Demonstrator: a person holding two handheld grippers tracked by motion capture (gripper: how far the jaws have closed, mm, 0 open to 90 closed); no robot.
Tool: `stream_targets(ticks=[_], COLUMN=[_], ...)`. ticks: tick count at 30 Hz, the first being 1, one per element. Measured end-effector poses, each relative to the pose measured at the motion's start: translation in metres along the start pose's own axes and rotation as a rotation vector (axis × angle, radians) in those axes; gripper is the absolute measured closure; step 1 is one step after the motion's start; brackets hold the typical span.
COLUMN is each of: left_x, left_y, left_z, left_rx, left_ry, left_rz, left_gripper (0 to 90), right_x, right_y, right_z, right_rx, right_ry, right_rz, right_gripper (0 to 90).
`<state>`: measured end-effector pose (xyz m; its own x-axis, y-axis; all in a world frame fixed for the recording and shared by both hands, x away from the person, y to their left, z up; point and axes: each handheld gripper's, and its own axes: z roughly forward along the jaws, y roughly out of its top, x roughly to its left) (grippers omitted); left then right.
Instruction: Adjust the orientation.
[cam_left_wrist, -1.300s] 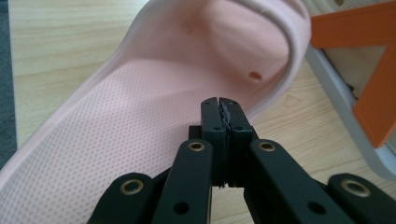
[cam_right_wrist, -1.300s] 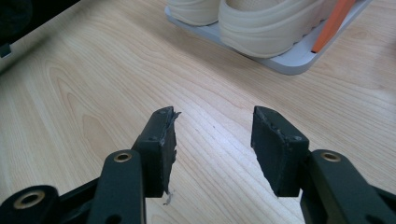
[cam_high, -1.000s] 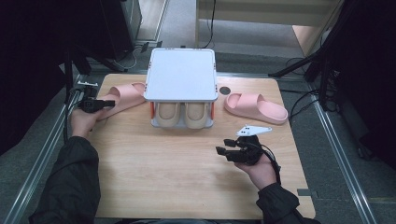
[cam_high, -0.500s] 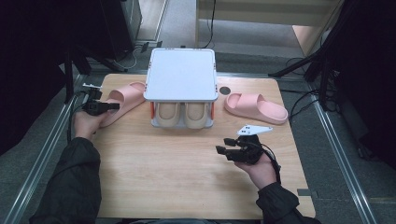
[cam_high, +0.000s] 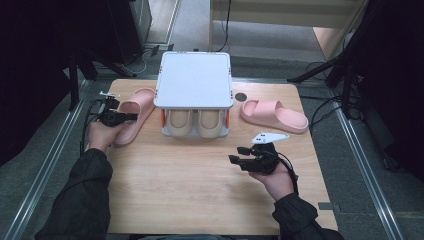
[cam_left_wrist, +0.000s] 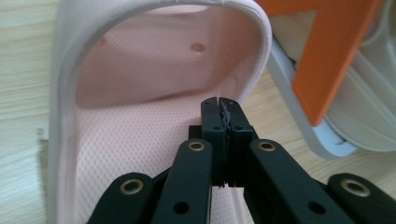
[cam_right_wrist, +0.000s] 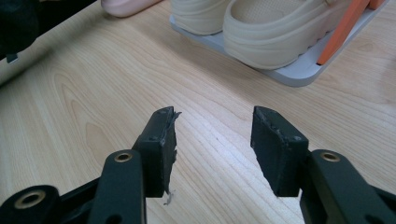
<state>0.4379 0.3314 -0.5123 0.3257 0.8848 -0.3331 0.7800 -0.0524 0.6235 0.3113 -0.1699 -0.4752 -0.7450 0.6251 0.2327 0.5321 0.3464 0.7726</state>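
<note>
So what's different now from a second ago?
The left gripper has slid toward the rack along the left pink slipper; its jaws are shut above the insole, gripping nothing. The slipper hasn't moved. The right gripper, jaws open, the right pink slipper, the rack and its beige slippers stayed put.
</note>
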Motion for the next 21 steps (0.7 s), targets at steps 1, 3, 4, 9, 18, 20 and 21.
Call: stream_targets(ticks=[1, 3, 4, 9, 18, 20, 21], left_x=[-0.002, -0.006, -0.008, -0.018, -0.03, -0.032, -0.033], left_y=[0.0, 0.0, 0.0, 0.001, 0.003, 0.004, 0.004], left_z=[0.001, 0.003, 0.005, 0.011, 0.02, 0.021, 0.022], left_rx=[0.001, 0.0, 0.002, 0.002, 0.001, 0.002, 0.011], left_ry=[-0.001, -0.009, -0.015, -0.02, -0.039, -0.049, -0.06], left_rz=[0.001, -0.001, -0.007, -0.004, -0.002, -0.009, -0.013], left_gripper=[89.5, 89.5, 89.5, 89.4, 89.4, 89.3, 89.0], right_x=[0.0, 0.0, 0.0, 0.001, 0.0, 0.0, 0.0], right_y=[0.0, 0.0, 0.0, 0.001, 0.0, 0.0, 0.0], right_z=[0.0, 0.0, 0.0, 0.001, 0.001, 0.001, 0.001], right_rx=[-0.003, -0.002, -0.001, -0.002, 0.007, 0.008, 0.008], right_ry=[-0.001, 0.0, 0.0, 0.005, 0.003, 0.001, 0.002], right_rz=[0.0, 0.001, 0.0, 0.0, 0.01, 0.005, 0.007], right_gripper=[50.8, 50.8, 50.7, 50.6, 50.2, 50.4, 50.8])
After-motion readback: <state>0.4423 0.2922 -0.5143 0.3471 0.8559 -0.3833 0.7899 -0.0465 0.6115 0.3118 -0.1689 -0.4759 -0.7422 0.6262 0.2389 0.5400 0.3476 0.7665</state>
